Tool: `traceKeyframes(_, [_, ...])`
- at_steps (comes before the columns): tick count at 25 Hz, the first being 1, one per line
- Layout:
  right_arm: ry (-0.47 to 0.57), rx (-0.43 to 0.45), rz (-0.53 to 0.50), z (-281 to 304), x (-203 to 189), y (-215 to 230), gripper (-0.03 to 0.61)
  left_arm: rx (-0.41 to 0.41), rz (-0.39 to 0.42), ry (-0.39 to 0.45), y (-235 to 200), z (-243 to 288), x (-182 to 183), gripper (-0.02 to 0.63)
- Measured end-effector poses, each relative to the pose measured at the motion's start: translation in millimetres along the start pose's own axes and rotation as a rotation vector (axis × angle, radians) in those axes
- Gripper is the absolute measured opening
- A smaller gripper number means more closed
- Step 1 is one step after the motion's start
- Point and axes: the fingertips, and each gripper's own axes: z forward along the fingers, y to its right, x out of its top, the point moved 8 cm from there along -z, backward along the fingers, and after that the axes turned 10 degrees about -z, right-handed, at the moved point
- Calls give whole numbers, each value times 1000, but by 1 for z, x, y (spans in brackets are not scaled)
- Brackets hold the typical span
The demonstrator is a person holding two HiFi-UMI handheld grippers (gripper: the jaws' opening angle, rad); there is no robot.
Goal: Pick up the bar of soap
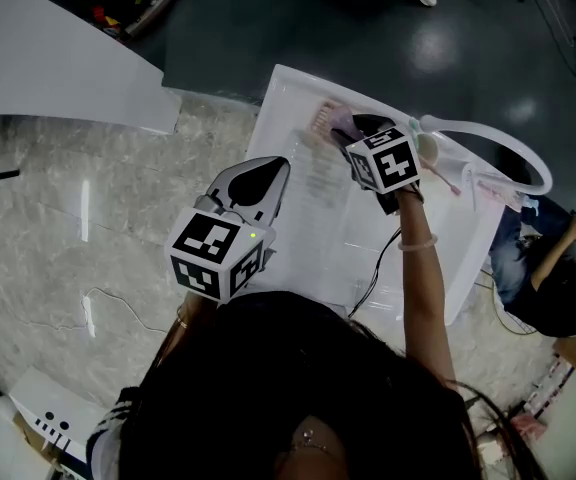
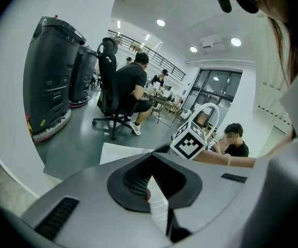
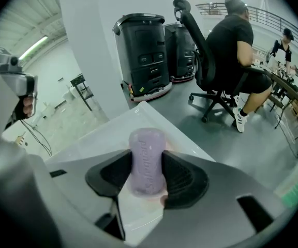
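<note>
Marble counter, wide, with a white basin set at its far edge. Left gripper hangs over the basin's near-left rim; its tips are pressed together at the front with nothing between them. Right gripper sits over the basin's far end, jaws clamped on both sides of the soap. The soap is a lavender bar, standing on end between the pads, with its rounded top poking out past them.
</note>
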Motion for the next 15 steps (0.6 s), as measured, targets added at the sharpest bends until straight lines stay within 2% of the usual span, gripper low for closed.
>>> traceKeyframes(9, [133,-7,72,-48,1,-12,187,-26,61,1,27,-10,-2,6])
traceKeyframes(15, [228,-38,84,-86,0,-25,187,-46,105,9,48,-17,-3,6])
